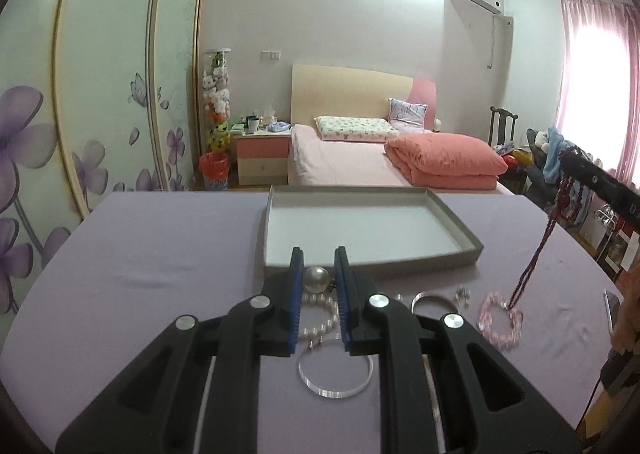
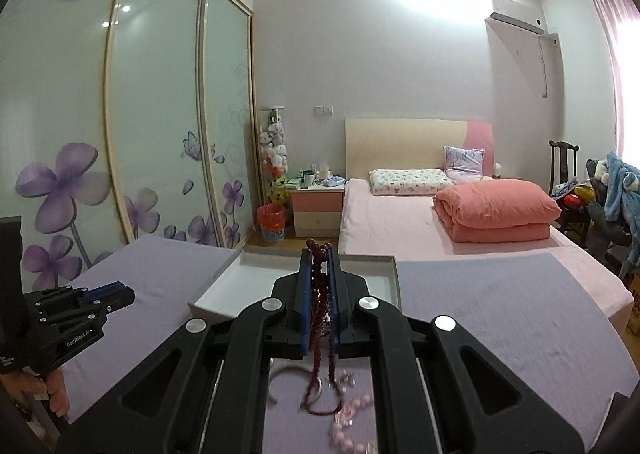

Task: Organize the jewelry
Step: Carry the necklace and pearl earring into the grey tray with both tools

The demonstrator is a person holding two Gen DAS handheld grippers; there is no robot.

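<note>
On the lilac tablecloth (image 1: 160, 238) before a pink bed (image 2: 400, 221), right gripper (image 2: 319, 254) pinches red necklace (image 2: 320, 294); left gripper (image 1: 319, 254) spread

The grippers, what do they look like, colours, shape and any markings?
Both are matte black plastic. The left gripper and right gripper each have two straight fingers lined with ribbed blue pads, driven by angled linkage arms with round silver pivot pins. From the right wrist view, the left one's side carries white "GenRobot.AI" lettering. No cables visible.

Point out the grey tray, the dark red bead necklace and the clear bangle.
grey tray (image 1: 404, 258), left wrist view, front wall.
dark red bead necklace (image 2: 319, 294), right wrist view, strands between the fingers.
clear bangle (image 1: 335, 390), left wrist view, near rim.
</note>
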